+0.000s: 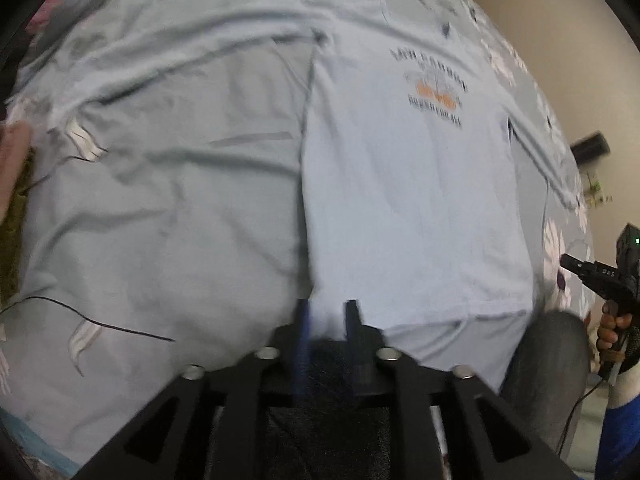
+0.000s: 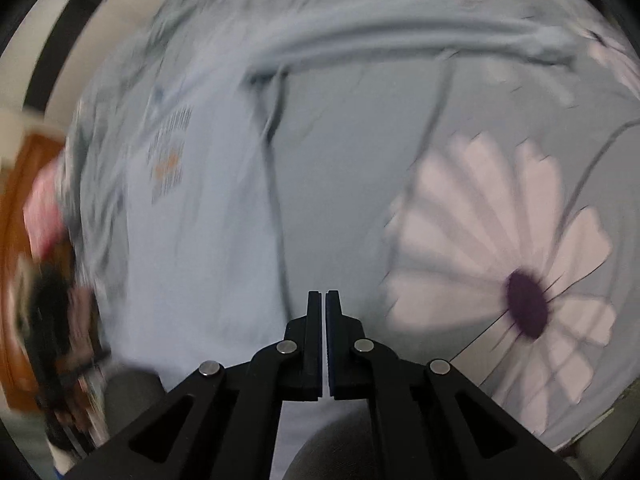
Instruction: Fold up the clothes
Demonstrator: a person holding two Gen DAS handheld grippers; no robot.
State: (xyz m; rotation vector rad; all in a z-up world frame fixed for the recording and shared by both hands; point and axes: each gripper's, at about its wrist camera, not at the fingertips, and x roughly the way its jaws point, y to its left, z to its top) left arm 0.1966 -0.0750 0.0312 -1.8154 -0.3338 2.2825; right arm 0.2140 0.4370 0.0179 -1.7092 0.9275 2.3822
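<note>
The shirt [image 1: 400, 200] lies flat on the bed [image 1: 160, 220], print side up, just ahead of the left claw [image 1: 326, 308] and running away from it to the right. Its left edge looks straight and sharp, as a folded-in side would, and a sleeve or side panel shows at its far right edge; I judge one lengthwise fold may be in, though a shirt merely spread out could look much the same. It is still long, so at least a crosswise fold looks left to do.

The left claw sits at the shirt's near hem with its fingers a narrow way apart; the blur hides whether cloth is pinched between them. The right claw [image 2: 323, 296] is closed with nothing in it, hovering over bare bedding, with the shirt ahead and to its left. In the left view that claw shows far right, held in a hand [image 1: 612, 328] with a blue sleeve.

The bed wears a grey-blue cover printed with large pale flowers [image 2: 512, 264], rumpled into a long ridge beyond the shirt. Beyond the bed are a beige wall [image 1: 540, 40] and something orange-brown [image 2: 24, 240] at the right view's left edge, too blurred to name.
</note>
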